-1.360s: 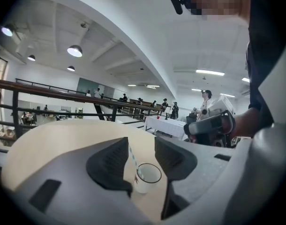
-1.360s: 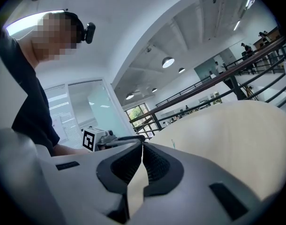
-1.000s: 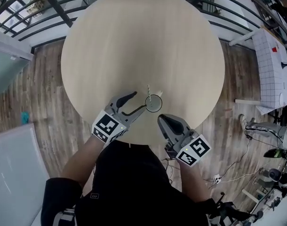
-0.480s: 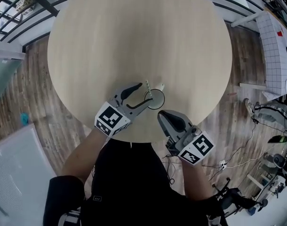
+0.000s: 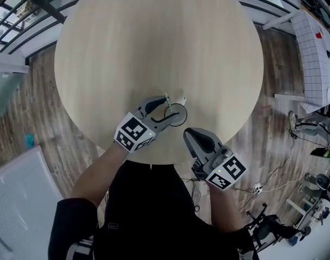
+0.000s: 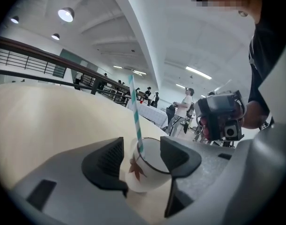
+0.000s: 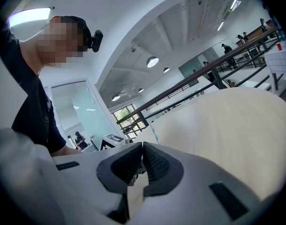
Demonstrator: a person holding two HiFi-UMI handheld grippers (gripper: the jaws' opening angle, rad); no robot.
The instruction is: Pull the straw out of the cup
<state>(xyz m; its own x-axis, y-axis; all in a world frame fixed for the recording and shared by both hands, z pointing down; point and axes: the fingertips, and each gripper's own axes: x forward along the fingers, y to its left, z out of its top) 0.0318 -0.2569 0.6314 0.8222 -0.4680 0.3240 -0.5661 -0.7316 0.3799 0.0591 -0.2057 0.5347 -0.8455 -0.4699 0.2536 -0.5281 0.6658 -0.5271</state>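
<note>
A small white paper cup with a brown leaf print stands on the round pale wooden table, near its front edge. A teal-and-white striped straw leans up out of the cup, tilted left. My left gripper reaches in from the left, open, with the cup between its two black pads; I see no pad pressing the cup wall. My right gripper hovers over the table's front edge, right of the cup, shut with nothing in it.
Dark railings run behind the table, with wooden floor around it. A white table with a grid cloth stands at the right. People stand far off in the left gripper view. The person's dark torso fills the bottom of the head view.
My left gripper has slid forward and lower, so its jaws now flank the cup instead of stopping short of it. The right gripper has hardly moved. The cup and straw stand where they were.
</note>
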